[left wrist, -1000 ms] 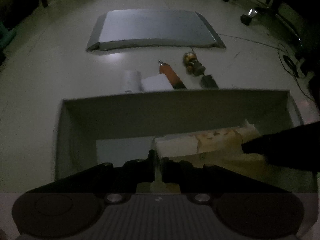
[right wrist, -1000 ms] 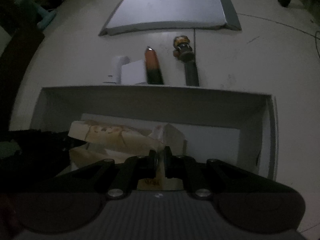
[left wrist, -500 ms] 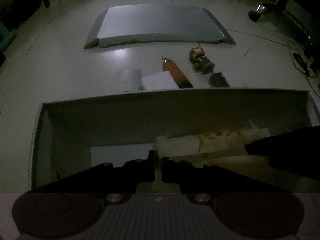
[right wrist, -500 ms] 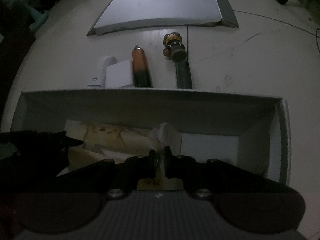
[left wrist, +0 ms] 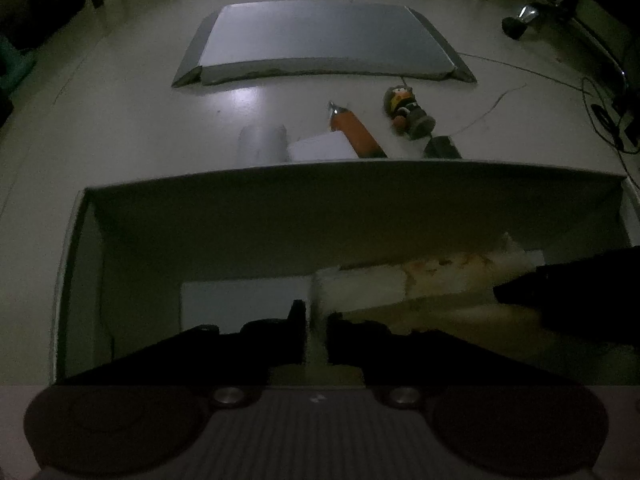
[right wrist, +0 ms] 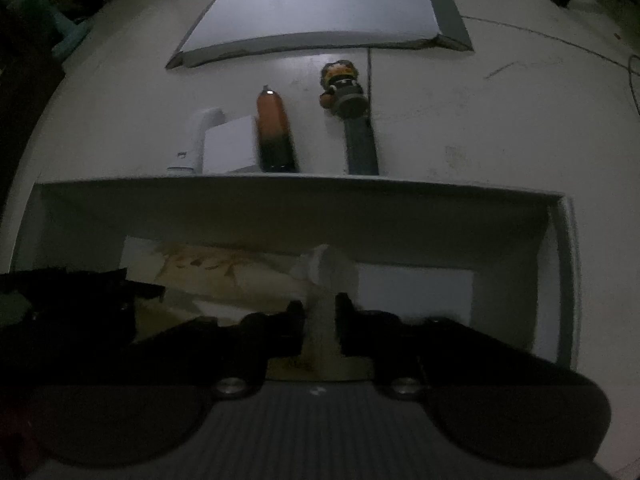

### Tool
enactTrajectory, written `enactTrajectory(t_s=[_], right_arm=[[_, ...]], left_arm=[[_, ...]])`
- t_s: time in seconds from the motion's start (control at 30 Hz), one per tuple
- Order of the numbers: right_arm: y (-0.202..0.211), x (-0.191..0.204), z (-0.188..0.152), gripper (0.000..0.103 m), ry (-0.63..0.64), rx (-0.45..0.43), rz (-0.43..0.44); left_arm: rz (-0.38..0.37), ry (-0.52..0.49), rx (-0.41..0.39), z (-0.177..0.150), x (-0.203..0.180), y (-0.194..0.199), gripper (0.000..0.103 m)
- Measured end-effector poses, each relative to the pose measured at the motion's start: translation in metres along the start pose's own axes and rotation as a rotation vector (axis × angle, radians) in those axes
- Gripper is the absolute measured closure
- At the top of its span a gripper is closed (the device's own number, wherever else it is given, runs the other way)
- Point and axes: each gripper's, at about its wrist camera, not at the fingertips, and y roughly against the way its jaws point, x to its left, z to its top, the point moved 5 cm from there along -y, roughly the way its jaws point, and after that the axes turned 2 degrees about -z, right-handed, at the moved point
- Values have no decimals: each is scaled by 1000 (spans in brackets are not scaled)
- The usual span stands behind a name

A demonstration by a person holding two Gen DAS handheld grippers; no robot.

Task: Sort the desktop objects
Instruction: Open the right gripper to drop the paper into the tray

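Left wrist view, left gripper steeply down in box, jaws just opening, packet seemingly freed, right gripper alike

Light: dim in both my wrist views, greyish and flat.
Glare: one pale sheen on the floor just before the grey lid.
Shadow: deep inside the box; my jaws read as near-black shapes.
Distortion: fisheye bends straight edges, corners darken.
Blur: the orange tube smears slightly.
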Motion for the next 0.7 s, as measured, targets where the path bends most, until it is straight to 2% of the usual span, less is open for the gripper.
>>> enactTrajectory(t_s=[0.03, 0.07, 0.1, 0.13, 0.17, 0.2, 0.23, 0.27, 0.3, 0.47, 0.63, 0.7], right_arm=[[0, -2, 1, 82, -8, 3, -3], [0, -4, 1, 81, -13, 12, -7], [0, -6, 1, 78, -20, 22, -9], [2, -8, 1, 76, -40, 24, -8], [4, -11, 1, 72, -60, 26, -7], [5, -13, 1, 65, -72, 28, -6], [7, -14, 1, 59, -83, 31, -5], [9, -16, 0, 46, -94, 34, -3], [12, -17, 0, 39, -107, 29, 3], [29, -15, -2, 28, -130, 19, 14], [48, -16, 1, 26, -131, -3, 9], [55, -18, 2, 21, -139, -10, 7]], left_arm=[[8, -1, -1, 0, 1, 1, 77], [19, 1, -5, 1, 2, 2, 67], [29, 5, -9, 1, 3, 3, 53], [36, 11, -13, 2, 5, 4, 46], [43, 13, -16, 3, 5, 7, 34], [48, 13, -19, 3, 6, 10, 23], [51, 14, -26, 3, 6, 13, 20], [52, 17, -40, 3, 6, 18, 14], [56, 18, -50, 3, 7, 22, 8], [67, 35, -33, 1, 12, 32, 8], [55, 77, -33, 2, 18, 42, 8], [48, 92, -38, 4, 21, 44, 8]])
